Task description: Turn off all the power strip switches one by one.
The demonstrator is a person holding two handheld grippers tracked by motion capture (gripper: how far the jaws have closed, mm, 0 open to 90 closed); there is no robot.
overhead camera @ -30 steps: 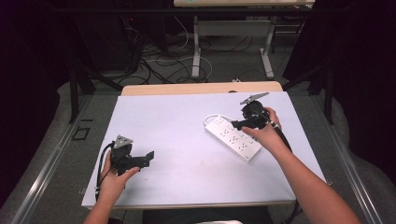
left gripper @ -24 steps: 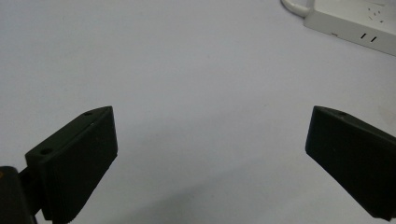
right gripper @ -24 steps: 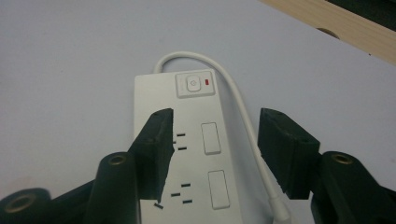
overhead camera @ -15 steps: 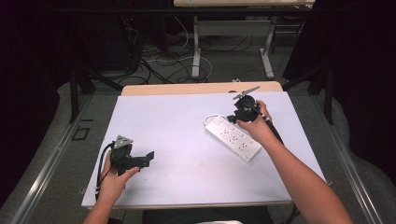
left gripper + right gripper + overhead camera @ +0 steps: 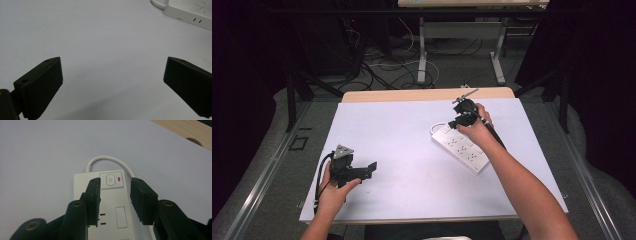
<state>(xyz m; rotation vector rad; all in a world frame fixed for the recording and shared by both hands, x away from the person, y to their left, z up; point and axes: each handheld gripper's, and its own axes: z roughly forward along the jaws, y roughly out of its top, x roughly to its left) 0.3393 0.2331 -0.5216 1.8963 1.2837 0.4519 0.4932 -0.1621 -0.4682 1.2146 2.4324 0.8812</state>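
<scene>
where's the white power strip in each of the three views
High view: power strip right of centre, lying diagonally under the right gripper.
Left gripper view: its end in the top right corner.
Right gripper view: centre, behind the jaws.
Shared landmark: its looping white cable.

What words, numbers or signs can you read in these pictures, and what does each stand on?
No words or numbers are readable.
Power symbol, a circle with a stroke: on the switch button of the white power strip.
Beside it a small red indicator light, no text.
</scene>
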